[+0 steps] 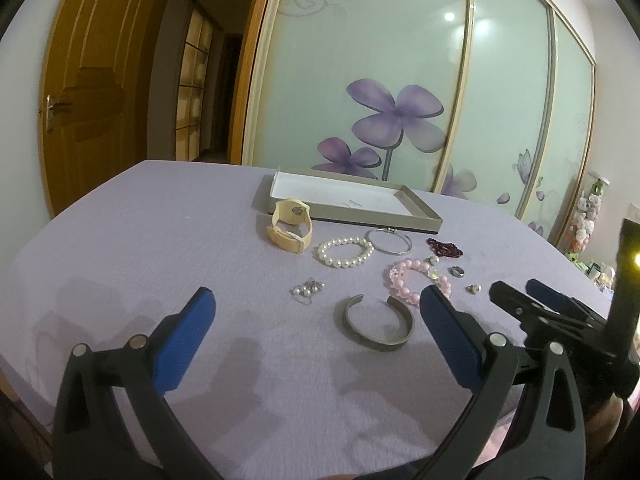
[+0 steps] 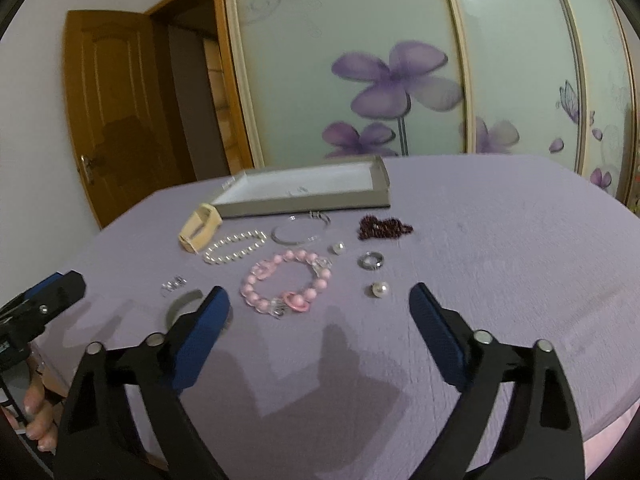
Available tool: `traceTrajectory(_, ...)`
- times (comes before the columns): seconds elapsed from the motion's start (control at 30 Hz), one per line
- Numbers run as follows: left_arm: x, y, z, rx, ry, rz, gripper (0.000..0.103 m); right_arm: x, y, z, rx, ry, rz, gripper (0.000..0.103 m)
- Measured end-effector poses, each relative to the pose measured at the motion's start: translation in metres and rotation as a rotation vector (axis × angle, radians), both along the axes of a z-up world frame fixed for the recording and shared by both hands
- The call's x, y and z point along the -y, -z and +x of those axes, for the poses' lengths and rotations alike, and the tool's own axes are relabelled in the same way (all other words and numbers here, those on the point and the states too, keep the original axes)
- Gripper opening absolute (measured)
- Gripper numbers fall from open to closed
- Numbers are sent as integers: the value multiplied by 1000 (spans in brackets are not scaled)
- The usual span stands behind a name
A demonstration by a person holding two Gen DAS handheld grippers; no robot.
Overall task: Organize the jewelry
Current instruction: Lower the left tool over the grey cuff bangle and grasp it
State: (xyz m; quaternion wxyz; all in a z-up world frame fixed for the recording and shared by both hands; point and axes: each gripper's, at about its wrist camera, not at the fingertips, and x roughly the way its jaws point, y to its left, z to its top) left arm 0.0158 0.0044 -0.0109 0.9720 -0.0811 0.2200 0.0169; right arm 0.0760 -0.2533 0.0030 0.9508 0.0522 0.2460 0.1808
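Observation:
Jewelry lies on a lilac cloth before a shallow grey tray (image 1: 424, 216) (image 2: 376, 178). There is a beige watch (image 1: 289, 226) (image 2: 199, 229), a white pearl bracelet (image 1: 345, 252) (image 2: 234, 247), a thin silver bangle (image 1: 389, 241) (image 2: 300, 229), a pink bead bracelet (image 1: 416, 276) (image 2: 286, 284), a grey metal cuff (image 1: 374, 324) (image 2: 180, 306), dark red beads (image 1: 445, 247) (image 2: 384, 227), pearl earrings (image 1: 307, 290) (image 2: 174, 284) and small rings (image 2: 371, 260). My left gripper (image 1: 316, 308) is open and empty above the cuff. My right gripper (image 2: 320, 304) is open and empty near the pink bracelet.
The cloth-covered table (image 1: 160, 240) ends in front of sliding wardrobe doors with purple flowers (image 1: 396, 116). A wooden door (image 1: 92, 80) stands at the left. Stuffed toys (image 1: 586, 216) sit at the far right. The right gripper also shows in the left wrist view (image 1: 536, 300).

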Motion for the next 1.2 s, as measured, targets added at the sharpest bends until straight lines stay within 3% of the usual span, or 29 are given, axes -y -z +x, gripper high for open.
traceTrajectory(0.07, -1, 0, 2, -3, 6, -1, 101, 0, 2, 5, -22, 0, -7, 79)
traceTrajectory(0.2, -3, 1, 5, -12, 25, -8, 101, -2, 4, 6, -36, -16, -8, 76)
traceTrajectory(0.63, 29, 16, 36, -126, 109, 27, 101, 19, 5, 10, -40, 17, 14, 76)
traceTrajectory(1.1, 59, 32, 81, -275, 65, 74, 101, 53, -1, 18, -16, 26, 74, 76)
traceTrajectory(1.2, 61, 35, 89, -312, 59, 81, 96, 56, -1, 19, -9, 20, 85, 76)
